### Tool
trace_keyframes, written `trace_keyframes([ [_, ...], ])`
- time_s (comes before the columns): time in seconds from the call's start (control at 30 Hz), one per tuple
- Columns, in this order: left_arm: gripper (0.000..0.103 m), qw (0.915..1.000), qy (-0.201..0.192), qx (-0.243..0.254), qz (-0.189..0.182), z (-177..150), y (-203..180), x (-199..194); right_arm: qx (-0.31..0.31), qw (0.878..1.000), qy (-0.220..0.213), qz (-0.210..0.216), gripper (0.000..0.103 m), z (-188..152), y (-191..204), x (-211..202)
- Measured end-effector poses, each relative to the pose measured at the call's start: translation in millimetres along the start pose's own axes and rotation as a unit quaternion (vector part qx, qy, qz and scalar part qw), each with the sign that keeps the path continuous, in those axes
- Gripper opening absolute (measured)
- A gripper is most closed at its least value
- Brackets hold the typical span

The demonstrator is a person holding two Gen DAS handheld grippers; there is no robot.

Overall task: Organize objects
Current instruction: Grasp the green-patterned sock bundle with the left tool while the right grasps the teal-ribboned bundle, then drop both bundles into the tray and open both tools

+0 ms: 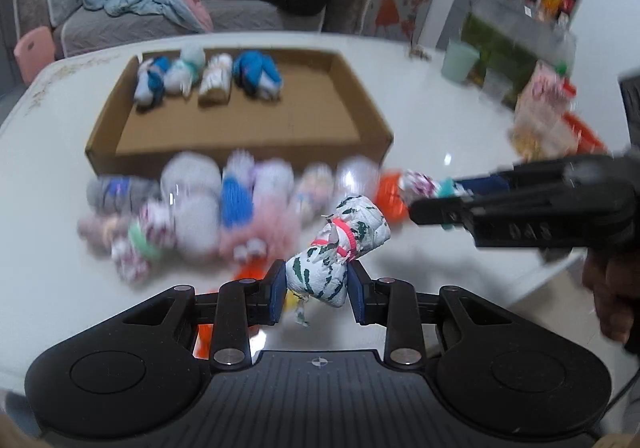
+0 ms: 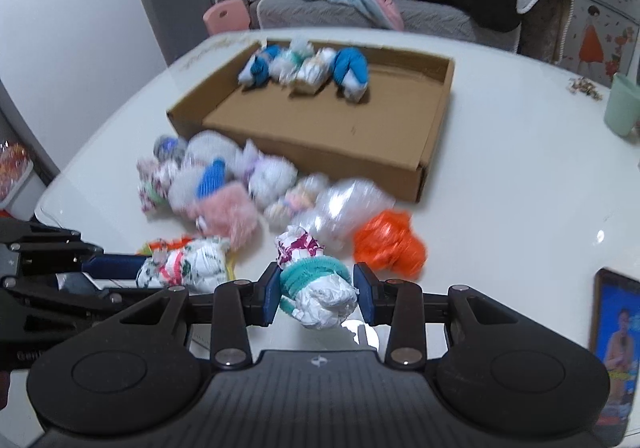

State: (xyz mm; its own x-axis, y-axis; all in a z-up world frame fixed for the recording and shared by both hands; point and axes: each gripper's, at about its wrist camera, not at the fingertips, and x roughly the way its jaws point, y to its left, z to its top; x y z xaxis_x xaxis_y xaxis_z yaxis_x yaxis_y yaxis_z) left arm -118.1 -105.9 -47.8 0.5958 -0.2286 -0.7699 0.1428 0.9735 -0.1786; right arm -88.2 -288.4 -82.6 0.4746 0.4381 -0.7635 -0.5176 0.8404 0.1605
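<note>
- Gripping one bundle apiece, both claws sit on the near side of the cardboard box (image 1: 240, 120), which serves as the landmark for everything below
- The left gripper (image 1: 317, 290) has its jaws pinched onto a white bundle with green marks (image 1: 340, 244), tied with a pink band; the bundle sticks out past the pads, clear of the table (image 1: 440, 108), just nearer than the box's front wall
- The right gripper (image 2: 316, 294) is likewise clamped tight on a white bundle with a teal band (image 2: 316, 284), also just short of the box's near wall and to the right of the other claw's load
- Each bundle appears to be pinched across its middle, near the band, probably because that is the firmest part of a soft roll
- Four bundles (image 2: 304, 68) lie in a row along the box's far wall, which suggests the box is being filled from the back so later rows have room
- A loose pile of bundles (image 2: 224, 184) rests against the outside of the box's front wall, with an orange bundle (image 2: 388, 240) towards its right front corner; these still look unsorted
- Judged from this, the two held bundles are bound for the bare box floor in front of that row
</note>
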Motion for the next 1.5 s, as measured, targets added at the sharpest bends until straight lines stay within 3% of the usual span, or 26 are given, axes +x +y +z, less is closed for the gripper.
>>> trace_keyframes([
  [0.17,0.039,0.9992,-0.038,0.007,0.008,60,12,3,0.022,0.999,-0.028,0.001,0.035,36,-13,-18],
  [0.4,0.039,0.9987,-0.046,-0.020,0.005,143,44,24,0.018,0.998,-0.061,-0.002,0.035,100,-22,-14],
  [0.6,0.039,0.9983,-0.058,0.002,-0.002,184,38,56,0.020,0.998,-0.059,-0.015,0.035,142,-39,12],
  [0.73,0.039,0.9991,-0.039,-0.012,-0.007,208,35,100,0.031,0.998,-0.048,-0.019,0.035,160,-55,36],
  [1.1,0.039,0.9998,0.008,-0.013,-0.013,217,44,196,0.010,0.999,0.003,-0.048,0.035,169,-86,109],
  [1.33,0.039,0.9992,0.018,-0.020,-0.029,220,56,208,0.004,0.999,0.005,-0.045,0.035,168,-100,134],
  [1.5,0.040,0.9960,0.043,-0.056,-0.054,222,74,212,-0.061,0.997,0.004,-0.049,0.035,165,-85,135],
])
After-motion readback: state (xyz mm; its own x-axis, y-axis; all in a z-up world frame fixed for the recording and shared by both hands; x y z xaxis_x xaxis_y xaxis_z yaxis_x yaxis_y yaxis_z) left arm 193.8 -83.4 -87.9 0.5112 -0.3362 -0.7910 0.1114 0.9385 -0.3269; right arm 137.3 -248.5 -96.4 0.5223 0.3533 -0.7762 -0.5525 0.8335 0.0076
